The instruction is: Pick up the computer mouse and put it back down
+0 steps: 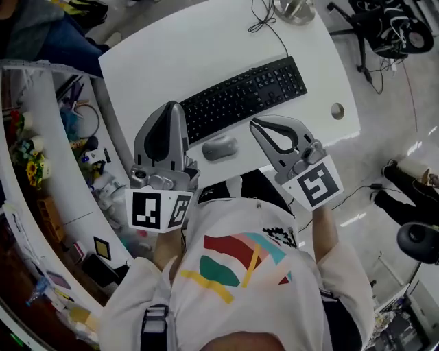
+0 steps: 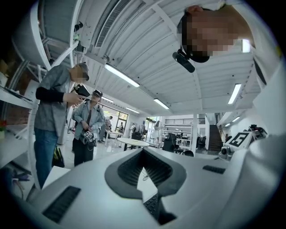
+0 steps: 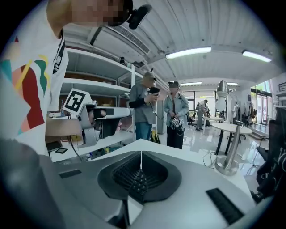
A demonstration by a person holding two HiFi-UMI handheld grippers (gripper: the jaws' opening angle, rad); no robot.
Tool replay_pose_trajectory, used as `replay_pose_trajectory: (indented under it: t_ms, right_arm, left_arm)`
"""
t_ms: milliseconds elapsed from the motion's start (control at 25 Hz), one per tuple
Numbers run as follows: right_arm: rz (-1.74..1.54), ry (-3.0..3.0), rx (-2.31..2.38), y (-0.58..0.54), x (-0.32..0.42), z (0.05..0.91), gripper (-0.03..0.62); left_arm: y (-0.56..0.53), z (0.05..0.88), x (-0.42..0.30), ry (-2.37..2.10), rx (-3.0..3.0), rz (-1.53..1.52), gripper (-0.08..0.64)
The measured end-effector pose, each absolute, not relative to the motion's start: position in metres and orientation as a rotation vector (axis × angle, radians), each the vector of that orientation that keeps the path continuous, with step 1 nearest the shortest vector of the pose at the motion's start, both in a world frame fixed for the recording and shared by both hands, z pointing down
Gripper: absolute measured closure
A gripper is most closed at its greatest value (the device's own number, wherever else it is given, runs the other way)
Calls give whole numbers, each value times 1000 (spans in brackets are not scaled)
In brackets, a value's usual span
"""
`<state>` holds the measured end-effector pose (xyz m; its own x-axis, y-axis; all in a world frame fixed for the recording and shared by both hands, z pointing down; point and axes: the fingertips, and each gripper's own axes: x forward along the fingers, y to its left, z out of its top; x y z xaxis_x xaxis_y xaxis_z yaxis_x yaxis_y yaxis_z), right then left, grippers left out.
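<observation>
The grey computer mouse (image 1: 219,147) lies on the white desk (image 1: 164,55), just in front of the black keyboard (image 1: 243,92). My left gripper (image 1: 175,104) is to the mouse's left, its tip beside the keyboard's left end, jaws shut and empty. My right gripper (image 1: 254,123) is to the mouse's right, close to it but apart, jaws shut on nothing. In the left gripper view the left gripper (image 2: 144,151) points level across the room. A few keyboard keys (image 3: 137,183) show through the gap behind the right gripper (image 3: 141,154) in its own view. Neither gripper view shows the mouse.
A metal stand base (image 1: 295,8) and a thin cable (image 1: 264,24) sit at the desk's far end, a round cable hole (image 1: 337,110) near its right edge. Cluttered shelves (image 1: 41,171) run along the left. Two people (image 3: 163,114) stand beyond the desk.
</observation>
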<state>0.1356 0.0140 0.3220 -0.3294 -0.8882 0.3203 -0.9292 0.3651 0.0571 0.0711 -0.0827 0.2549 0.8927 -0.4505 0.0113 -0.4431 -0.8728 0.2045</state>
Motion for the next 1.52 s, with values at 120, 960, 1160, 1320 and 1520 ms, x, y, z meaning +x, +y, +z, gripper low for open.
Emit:
replay_pose_trajectory:
  t_ms: [120, 960, 1160, 1320, 1520]
  right_arm:
    - [241, -2479, 1497, -2, 109, 324, 577]
    - [279, -2051, 340, 26, 5, 521, 264]
    - [238, -1941, 331, 21, 5, 540, 264]
    - [295, -1814, 310, 25, 7, 553, 264]
    - [324, -1705, 268, 26, 5, 557, 264]
  left_arm:
    - [-91, 262, 46, -804, 2805, -59, 514]
    - [-87, 351, -105, -1269, 2433, -72, 514]
    - [-90, 366, -122, -1309, 2375, -85, 514]
    - [-93, 374, -130, -1316, 2355, -93, 514]
    - [-97, 374, -137, -1329, 2344, -106, 514]
